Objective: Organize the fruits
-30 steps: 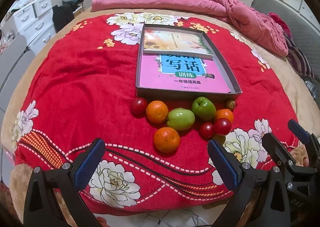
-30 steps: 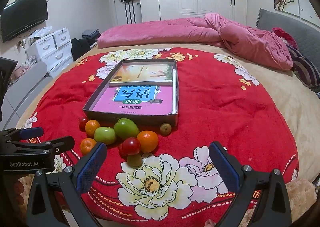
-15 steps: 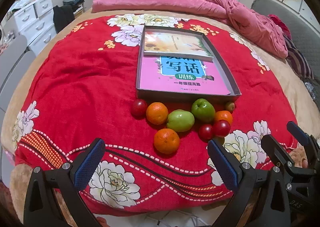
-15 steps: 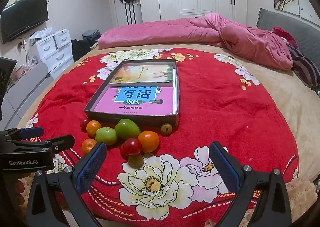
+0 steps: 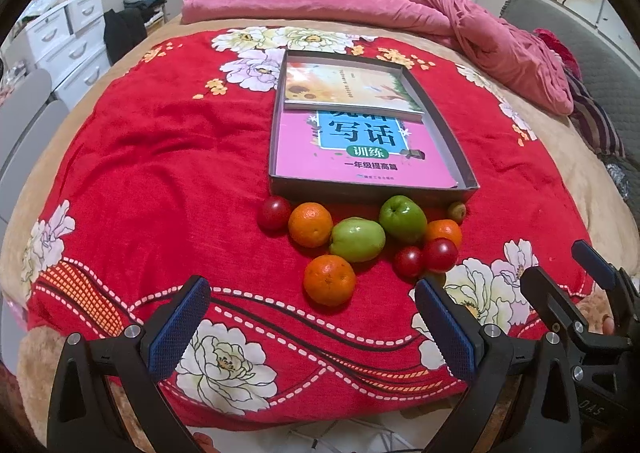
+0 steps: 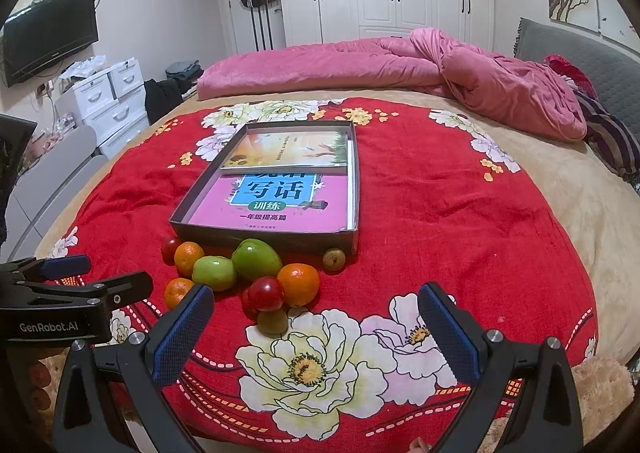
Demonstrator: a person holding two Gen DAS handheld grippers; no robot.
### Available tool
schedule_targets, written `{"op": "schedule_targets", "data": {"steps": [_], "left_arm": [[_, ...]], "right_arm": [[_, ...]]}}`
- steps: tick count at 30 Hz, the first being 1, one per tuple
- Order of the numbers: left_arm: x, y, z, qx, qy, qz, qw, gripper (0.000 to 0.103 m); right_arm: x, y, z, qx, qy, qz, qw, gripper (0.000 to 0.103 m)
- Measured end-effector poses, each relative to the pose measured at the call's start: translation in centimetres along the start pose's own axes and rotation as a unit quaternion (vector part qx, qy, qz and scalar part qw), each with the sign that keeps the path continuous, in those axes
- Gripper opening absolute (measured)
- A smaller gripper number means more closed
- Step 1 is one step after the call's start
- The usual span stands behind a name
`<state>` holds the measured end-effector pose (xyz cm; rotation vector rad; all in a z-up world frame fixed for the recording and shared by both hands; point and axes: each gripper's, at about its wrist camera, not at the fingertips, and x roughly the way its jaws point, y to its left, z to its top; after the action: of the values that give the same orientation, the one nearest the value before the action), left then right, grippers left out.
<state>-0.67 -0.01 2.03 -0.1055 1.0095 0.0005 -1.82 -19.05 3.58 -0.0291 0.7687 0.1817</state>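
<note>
while fruits (image 5: pixel 356 239) crowd box (image 5: pixel 372 195) edge – both grippers (image 5: pixel 312 329) (image 6: pixel 316 333) wide, apart

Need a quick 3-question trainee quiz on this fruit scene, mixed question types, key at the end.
1. True or false: the left gripper is shut on an orange.
2. How many oranges lie on the red blanket? A) one B) three C) five
3. Fill in: the tray already holds two ____.

Key
1. False. Both the left gripper and the right gripper have their jaws open and hold nothing.
2. B. The nearest orange, the orange by the left-hand red fruit and the orange behind the two red fruits.
3. Books: the pink book with the sunflower book lying on its far end.
</note>
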Motion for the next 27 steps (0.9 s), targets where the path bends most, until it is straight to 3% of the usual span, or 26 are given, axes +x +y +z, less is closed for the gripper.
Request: {"op": "schedule_targets", "data": {"steps": [16, 27], "left_arm": [[1.3, 0.8, -0.2, -0.009, 0.024, -0.010, 0.9996, 0.102], [4.0, 2.0, -0.2, -0.004, 0.054, -0.033, 0.9980, 0.102]], "right_arm": [[0.9, 0.3, -0.3, -0.002, 0.015, 0.018, 1.000, 0.103], [3.9, 1.6, -0.7, -0.024, 0.054, 0.032, 0.998, 0.103]]}}
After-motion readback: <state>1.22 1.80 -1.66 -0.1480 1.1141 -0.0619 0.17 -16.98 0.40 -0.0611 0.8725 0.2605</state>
